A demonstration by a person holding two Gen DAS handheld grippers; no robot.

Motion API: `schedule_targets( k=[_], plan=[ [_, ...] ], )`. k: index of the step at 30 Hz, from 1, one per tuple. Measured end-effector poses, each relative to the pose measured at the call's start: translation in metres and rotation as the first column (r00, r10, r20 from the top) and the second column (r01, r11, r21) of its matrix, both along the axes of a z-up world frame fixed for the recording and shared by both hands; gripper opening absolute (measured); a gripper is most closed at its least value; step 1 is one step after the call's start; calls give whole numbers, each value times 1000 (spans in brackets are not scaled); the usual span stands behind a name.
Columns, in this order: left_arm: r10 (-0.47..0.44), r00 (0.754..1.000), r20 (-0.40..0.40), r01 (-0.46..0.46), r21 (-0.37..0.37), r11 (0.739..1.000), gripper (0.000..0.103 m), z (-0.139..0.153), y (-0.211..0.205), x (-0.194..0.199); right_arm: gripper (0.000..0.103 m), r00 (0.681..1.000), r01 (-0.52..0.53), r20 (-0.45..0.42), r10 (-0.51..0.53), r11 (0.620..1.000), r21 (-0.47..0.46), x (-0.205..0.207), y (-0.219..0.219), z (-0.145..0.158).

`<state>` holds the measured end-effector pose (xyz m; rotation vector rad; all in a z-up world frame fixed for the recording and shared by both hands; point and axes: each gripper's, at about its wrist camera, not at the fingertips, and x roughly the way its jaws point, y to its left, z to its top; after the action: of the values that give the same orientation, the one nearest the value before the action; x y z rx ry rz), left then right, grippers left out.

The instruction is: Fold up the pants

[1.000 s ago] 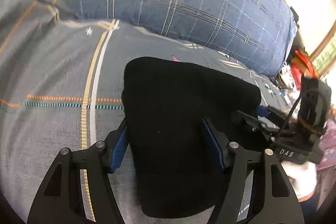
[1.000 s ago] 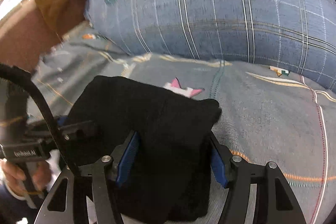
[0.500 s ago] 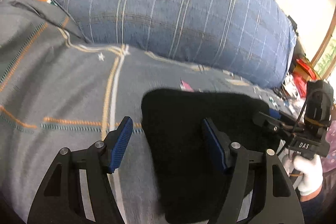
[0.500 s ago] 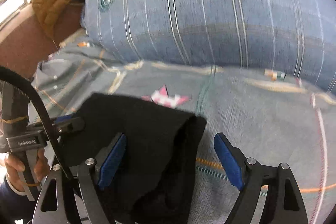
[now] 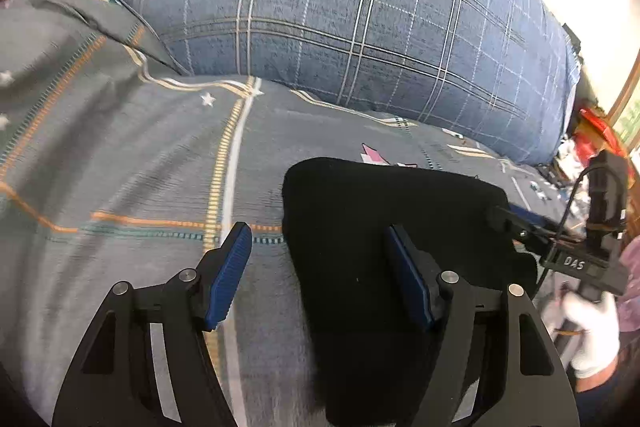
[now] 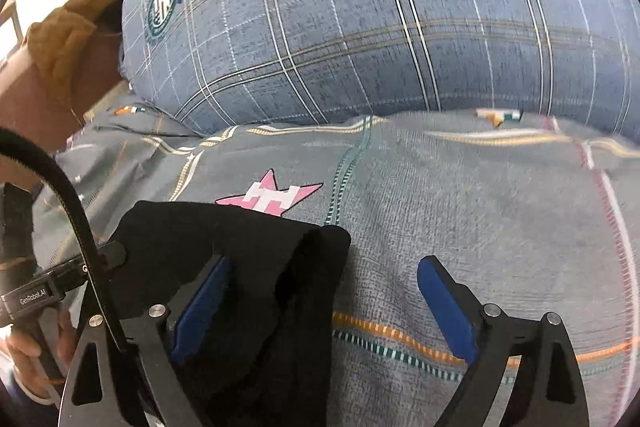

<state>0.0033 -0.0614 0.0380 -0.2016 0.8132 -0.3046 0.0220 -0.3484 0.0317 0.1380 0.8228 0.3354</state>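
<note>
In my left wrist view, the left gripper [image 5: 318,275] has its blue pads spread wide and grips nothing. The black pants [image 5: 384,251] lie folded into a compact bundle on the grey patterned bedsheet [image 5: 120,163], and their left edge runs up between my two fingers: the right pad sits over the black cloth, the left pad over bare sheet. Whether the right pad touches the fabric I cannot tell. Beyond the bundle rises the big blue plaid pillow [image 5: 340,19], and the right gripper [image 5: 520,223] shows at the bundle's far right edge, held by a white-gloved hand [image 5: 588,327].

In my right wrist view, the right gripper [image 6: 324,299] is likewise released, jaws apart and holding nothing. The pants [image 6: 240,259] fill the lower left, with their thick folded corner lying between the fingers nearer the left pad; the right pad hangs over bare bedsheet [image 6: 480,207]. A pink star print [image 6: 272,197] peeks out just behind the bundle, and the left gripper [image 6: 60,279] appears at far left.

I judge the fold essentially laid down. To finish well, I should lift both tools straight up and away so no pad drags a layer open, then check that the edges sit square; the loose corner by my right tool looks likeliest to spring back.
</note>
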Motion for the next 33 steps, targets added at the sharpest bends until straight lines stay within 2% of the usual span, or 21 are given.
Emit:
schedule_targets(
  k=[4,9,12,14,16,20,22,24,26,29,33],
  plan=[
    [28,999,26,-29,28,999,70,11,1,-11,92,999,34,32,-32,997,-65,-14,4,13],
    [62,995,77,-66,60,996,70,25,0,-29,92,993,31,117,-14,989,-145,-35,9,28],
    [73,992,101,-81,69,994,70,32,-2,-37,92,977,61,212,-12,973,-222,-55,16,46],
    [76,990,117,-86,77,993,70,35,-4,-43,92,962,82,271,-15,967,-240,-67,17,54],
    [70,988,138,-82,83,993,70,40,-8,-50,92,960,60,280,1,976,-208,-74,16,59],
    [67,981,185,-85,91,992,70,48,-14,-65,90,983,-56,174,65,997,-57,-78,16,52],
    [64,979,193,-82,87,993,70,50,-17,-71,90,982,-74,172,83,996,-58,-83,20,53],
    [58,981,187,-75,83,994,70,48,-20,-74,90,979,-64,188,75,996,-64,-90,23,56],
    [42,985,169,-58,90,994,70,47,-26,-76,90,979,-40,200,44,999,-27,-102,21,58],
    [35,981,191,-61,131,989,70,51,-35,-81,90,985,-3,172,0,1000,16,-114,16,48],
    [27,978,205,-58,149,987,70,56,-43,-86,90,990,9,143,-8,1000,-7,-121,14,41]
  ],
)
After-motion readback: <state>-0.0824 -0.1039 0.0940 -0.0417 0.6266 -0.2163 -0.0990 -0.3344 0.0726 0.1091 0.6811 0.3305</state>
